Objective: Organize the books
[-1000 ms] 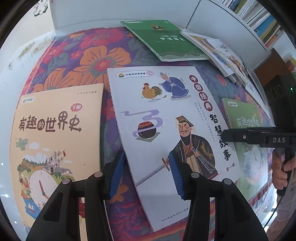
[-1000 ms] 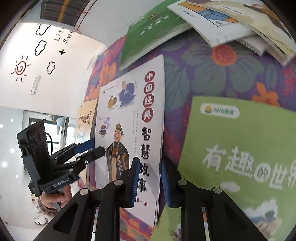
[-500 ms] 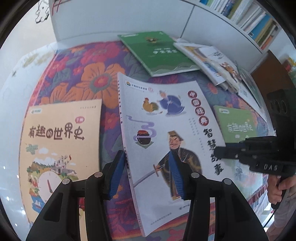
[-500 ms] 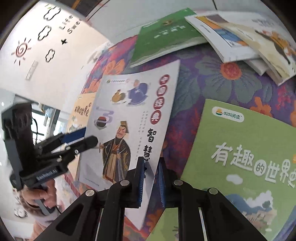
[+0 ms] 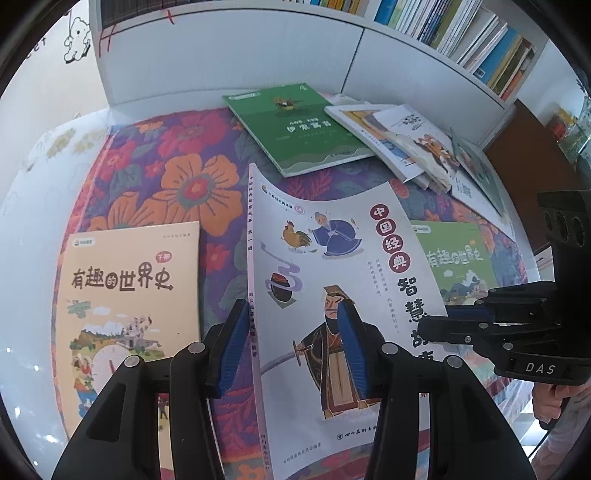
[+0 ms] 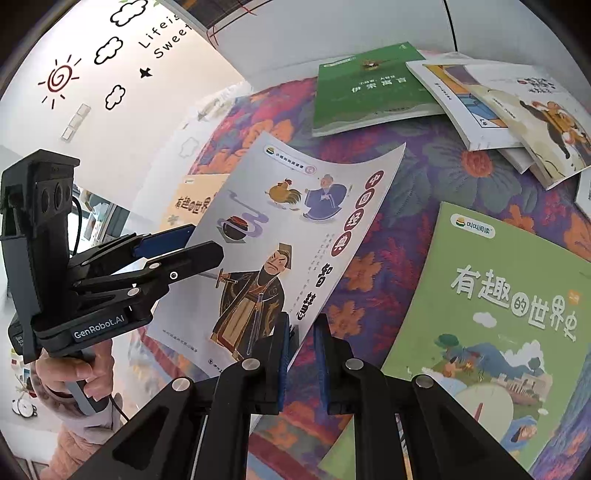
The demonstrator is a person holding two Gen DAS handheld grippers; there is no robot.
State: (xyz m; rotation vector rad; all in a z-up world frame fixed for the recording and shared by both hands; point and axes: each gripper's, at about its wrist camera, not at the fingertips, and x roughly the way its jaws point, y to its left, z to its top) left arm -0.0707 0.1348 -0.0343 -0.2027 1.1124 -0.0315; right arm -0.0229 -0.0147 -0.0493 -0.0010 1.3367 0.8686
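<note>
A thin white picture book [image 5: 332,258] with a robed warrior on its cover hangs tilted and curled above the floral cloth [image 5: 184,184]. My right gripper [image 6: 303,325] is shut on the book's [image 6: 280,221] lower right edge; in the left wrist view this gripper [image 5: 436,321] reaches in from the right. My left gripper [image 5: 291,314] straddles the spine edge, jaws partly apart, one pad over the cover and the other beside the spine. From the right wrist, the left gripper [image 6: 205,242] shows one finger above the book and one behind it.
An orange book [image 5: 129,295] lies at the left, a light green one [image 6: 498,314] at the right. A dark green book [image 5: 295,125] and a loose pile [image 5: 413,144] lie at the back. Behind stands a white shelf [image 5: 461,33] with several upright books. A hand [image 6: 74,373] holds the left gripper.
The white book has come up off the cloth and now curls. Both grippers have risen with it, the right one pinching its edge, and more of the shelf shows.
</note>
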